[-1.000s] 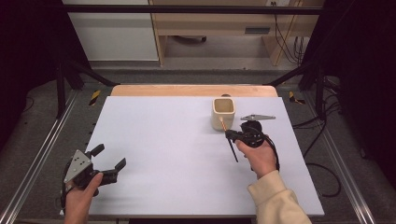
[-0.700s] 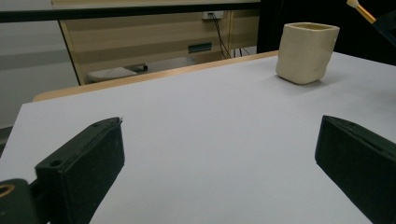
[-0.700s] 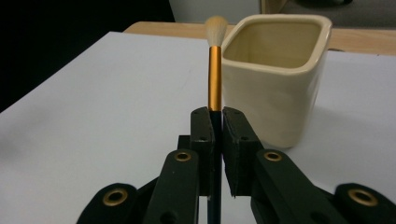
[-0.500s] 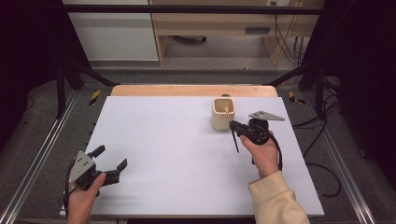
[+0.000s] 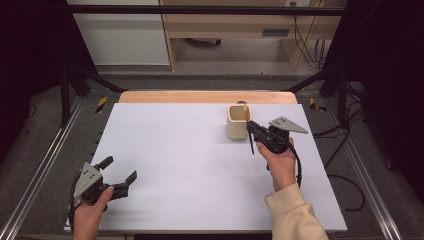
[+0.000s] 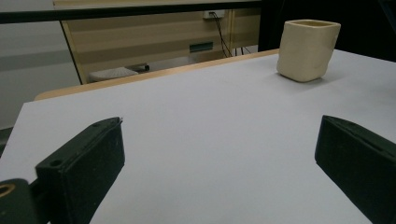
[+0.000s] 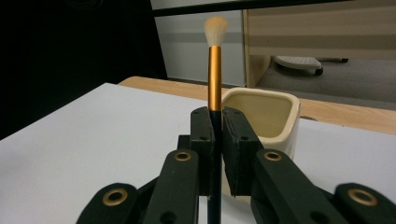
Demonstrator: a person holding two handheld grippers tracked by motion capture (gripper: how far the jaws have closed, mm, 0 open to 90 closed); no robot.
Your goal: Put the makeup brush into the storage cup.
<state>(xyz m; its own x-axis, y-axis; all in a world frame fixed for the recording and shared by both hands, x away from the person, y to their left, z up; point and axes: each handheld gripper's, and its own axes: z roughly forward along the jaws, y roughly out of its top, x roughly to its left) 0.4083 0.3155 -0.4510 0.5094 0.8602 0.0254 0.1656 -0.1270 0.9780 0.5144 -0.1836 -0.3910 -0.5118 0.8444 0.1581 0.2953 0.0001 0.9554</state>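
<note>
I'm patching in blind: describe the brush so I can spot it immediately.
Start at the cream square cup near the white table's far edge. Just right of it, the right gripper pinches a thin brush upright: black handle, orange-gold ferrule, pale fluffy tip.

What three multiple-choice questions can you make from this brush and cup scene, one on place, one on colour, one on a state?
1. Where does the cream cup stand?
A. Toward the table's far edge, beside the right gripper
B. At the near left corner
C. On the floor

2. What colour is the band below the bristles of the makeup brush?
A. Blue
B. Orange-gold
C. Green

3. How does the left gripper stand?
A. Shut on the cup
B. Shut on the brush
C. Jaws wide apart, nothing between them

Answers:
1 A: the high view shows the cup far right of centre, next to the right gripper.
2 B: the right gripper view shows an orange-gold band under pale bristles.
3 C: the left gripper view shows bare white table between its jaws.
</note>
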